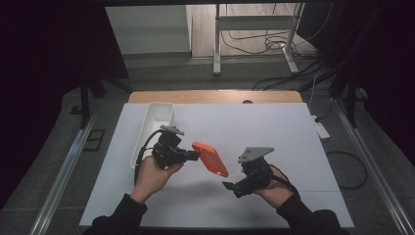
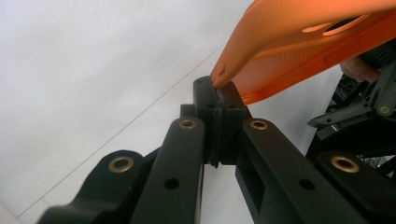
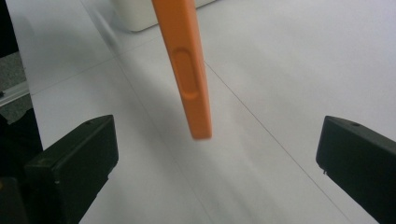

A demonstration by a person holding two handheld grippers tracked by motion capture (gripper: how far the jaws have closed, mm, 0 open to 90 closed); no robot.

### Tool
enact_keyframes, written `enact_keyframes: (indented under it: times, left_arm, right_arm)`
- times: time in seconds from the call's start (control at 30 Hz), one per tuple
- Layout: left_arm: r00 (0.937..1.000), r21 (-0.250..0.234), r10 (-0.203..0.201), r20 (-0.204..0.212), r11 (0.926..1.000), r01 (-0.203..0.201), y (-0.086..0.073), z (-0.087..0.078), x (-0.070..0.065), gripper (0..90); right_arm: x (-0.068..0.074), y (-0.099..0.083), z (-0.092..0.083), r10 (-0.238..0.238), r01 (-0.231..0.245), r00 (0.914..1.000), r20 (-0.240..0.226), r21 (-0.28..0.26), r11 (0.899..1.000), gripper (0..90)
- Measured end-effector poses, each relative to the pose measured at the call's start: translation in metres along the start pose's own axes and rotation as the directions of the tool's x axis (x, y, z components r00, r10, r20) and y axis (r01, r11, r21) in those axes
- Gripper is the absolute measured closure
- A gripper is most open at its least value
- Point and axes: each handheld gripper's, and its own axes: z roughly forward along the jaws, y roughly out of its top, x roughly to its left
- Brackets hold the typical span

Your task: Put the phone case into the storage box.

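white tray [image 1: 152,128] at the white table's [image 1: 274,132] left edge

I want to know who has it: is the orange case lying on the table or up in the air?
In the air. The left gripper pinches the case by a corner.

The phone case [image 1: 210,158] is plain bright orange. The left hand-held gripper [image 1: 195,155] and the right hand-held gripper [image 1: 227,186] are black, with brass-coloured rivets. The bin [image 1: 152,129] is white. The bench [image 1: 274,142] is pale white-grey, with a wooden far edge.
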Motion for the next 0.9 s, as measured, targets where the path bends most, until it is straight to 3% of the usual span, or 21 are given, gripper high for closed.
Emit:
enact_keyframes:
  times: [0.47, 0.9]
  left_arm:
    - [0.9994, 0.003, -0.015, -0.031, 0.9999, 0.015, 0.002, -0.011, 0.013, 89.1]
    - [0.9978, 0.017, -0.012, -0.066, 0.9998, 0.013, 0.01, -0.018, 0.021, 89.1]
  right_arm:
    - [0.002, -0.011, -0.013, -0.019, 0.019, 0.9998, 0.008, 0.031, 0.999, 0.0]
    - [-0.005, -0.024, -0.032, 0.04, -0.04, 0.9985, 0.038, 0.004, 0.999, 0.0]
